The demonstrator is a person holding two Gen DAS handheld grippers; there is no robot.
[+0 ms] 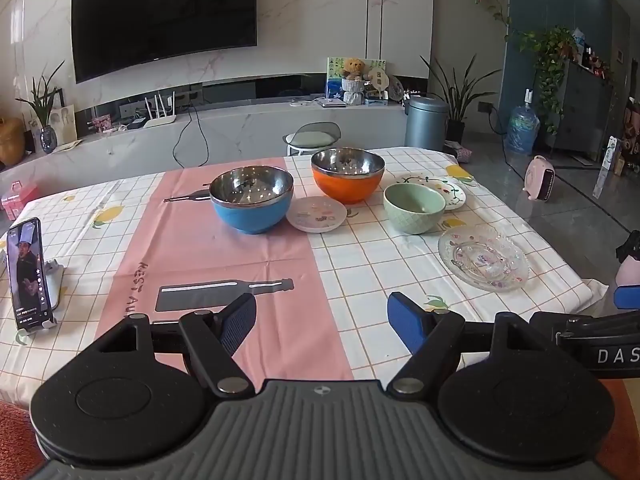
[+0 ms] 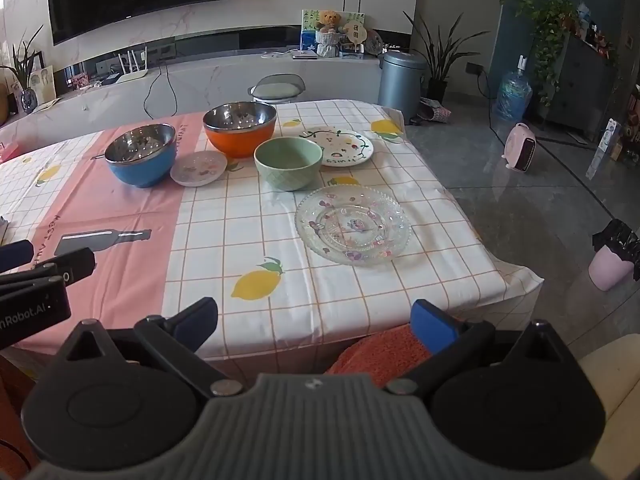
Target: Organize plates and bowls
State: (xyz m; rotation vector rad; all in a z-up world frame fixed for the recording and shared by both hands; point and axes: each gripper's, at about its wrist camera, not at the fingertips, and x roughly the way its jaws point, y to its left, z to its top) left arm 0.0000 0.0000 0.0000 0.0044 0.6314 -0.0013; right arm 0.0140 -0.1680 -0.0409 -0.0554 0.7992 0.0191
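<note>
On the checked tablecloth [image 1: 360,264] stand a blue bowl [image 1: 252,214] [image 2: 141,168], an orange bowl [image 1: 347,190] [image 2: 239,140] and a green bowl [image 1: 414,212] [image 2: 289,172]. A small pink saucer [image 1: 316,214] [image 2: 198,168] lies between the blue and orange bowls. A white painted plate [image 1: 454,190] [image 2: 348,148] lies behind the green bowl. A clear glass plate [image 1: 484,258] [image 2: 353,226] sits near the right edge. My left gripper [image 1: 322,320] is open above the near cloth, holding nothing. My right gripper [image 2: 316,318] is open at the table's front edge, also holding nothing.
A phone [image 1: 28,274] on a stand plays video at the left of the table. A stool [image 1: 314,138] stands behind the table. A bin [image 1: 426,122], a water jug [image 2: 514,96], a pink heater [image 2: 520,154] and a pink bucket [image 2: 610,268] are on the floor at right.
</note>
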